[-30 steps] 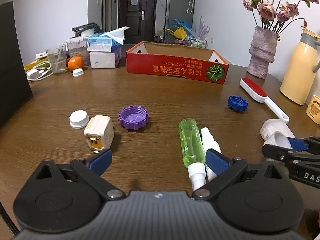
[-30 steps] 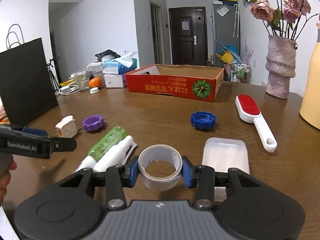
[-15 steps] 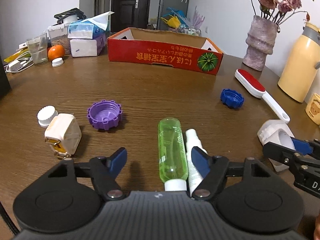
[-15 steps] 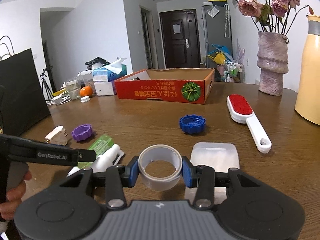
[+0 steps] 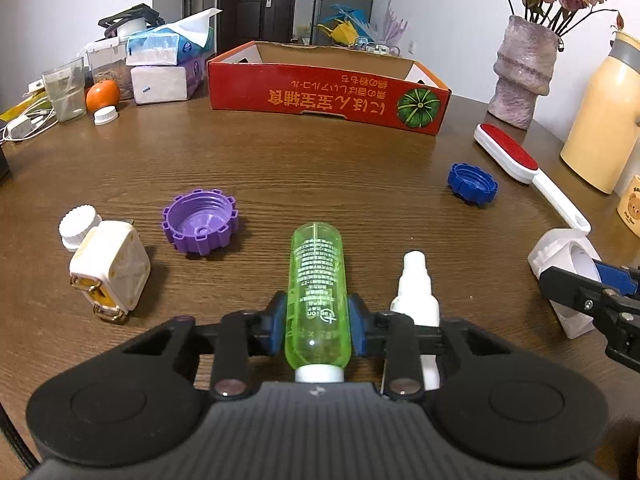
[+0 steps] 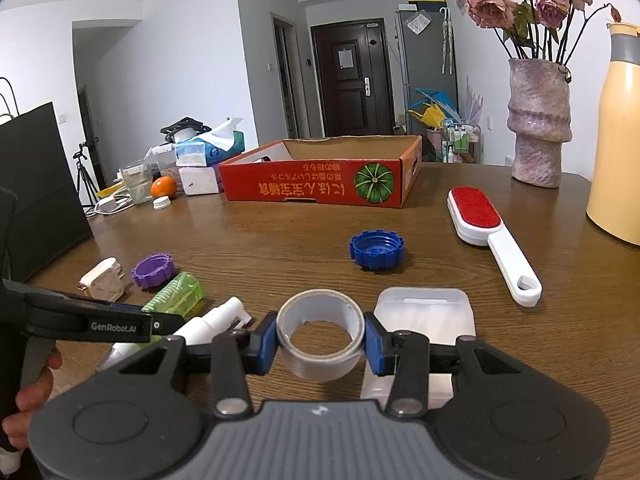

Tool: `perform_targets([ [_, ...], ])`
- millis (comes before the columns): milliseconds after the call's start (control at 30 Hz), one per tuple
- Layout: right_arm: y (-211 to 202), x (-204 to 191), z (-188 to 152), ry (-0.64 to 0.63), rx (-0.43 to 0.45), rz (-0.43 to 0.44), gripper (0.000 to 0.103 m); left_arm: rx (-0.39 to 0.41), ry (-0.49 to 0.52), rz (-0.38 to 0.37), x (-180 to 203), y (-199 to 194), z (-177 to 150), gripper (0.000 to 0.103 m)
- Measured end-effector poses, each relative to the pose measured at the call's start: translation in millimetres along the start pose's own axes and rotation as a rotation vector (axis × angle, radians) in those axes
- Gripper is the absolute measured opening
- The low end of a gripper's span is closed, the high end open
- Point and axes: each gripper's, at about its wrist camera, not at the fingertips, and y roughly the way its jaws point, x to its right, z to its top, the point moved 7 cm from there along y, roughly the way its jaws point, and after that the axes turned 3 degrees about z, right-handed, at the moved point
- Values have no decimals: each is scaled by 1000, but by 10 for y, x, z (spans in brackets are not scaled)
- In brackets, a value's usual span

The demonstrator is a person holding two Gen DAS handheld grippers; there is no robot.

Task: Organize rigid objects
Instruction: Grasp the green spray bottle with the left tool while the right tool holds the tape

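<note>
My left gripper [image 5: 318, 326] is shut on a green clear bottle [image 5: 318, 280] that lies on the brown table [image 5: 320, 168]. A white spray bottle [image 5: 416, 292] lies just right of it. My right gripper [image 6: 320, 340] is shut on a grey tape roll [image 6: 320, 338] held just above the table, in front of a white plastic case [image 6: 424, 314]. The red cardboard box [image 5: 328, 90] stands open at the back, also in the right wrist view [image 6: 320, 184]. The green bottle shows there too [image 6: 176, 296], behind the left gripper's finger.
A purple cap [image 5: 200, 220], a white keychain block [image 5: 110, 268] and a small white cap [image 5: 76, 224] lie at left. A blue cap [image 5: 472, 184] and a red lint brush [image 5: 520, 164] lie at right. A vase [image 5: 524, 72], a yellow flask [image 5: 600, 108], tissue boxes [image 5: 168, 64] and an orange [image 5: 102, 94] line the back.
My left gripper moved right and forward over the green bottle and closed on it. My right gripper kept hold of the tape roll and shifted slightly.
</note>
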Motion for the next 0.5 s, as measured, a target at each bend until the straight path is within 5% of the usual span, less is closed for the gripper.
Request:
perform_targets([
  [500,28,-63,88,-18,15,-25,43,29,31,-34,-8,-86,84,32],
])
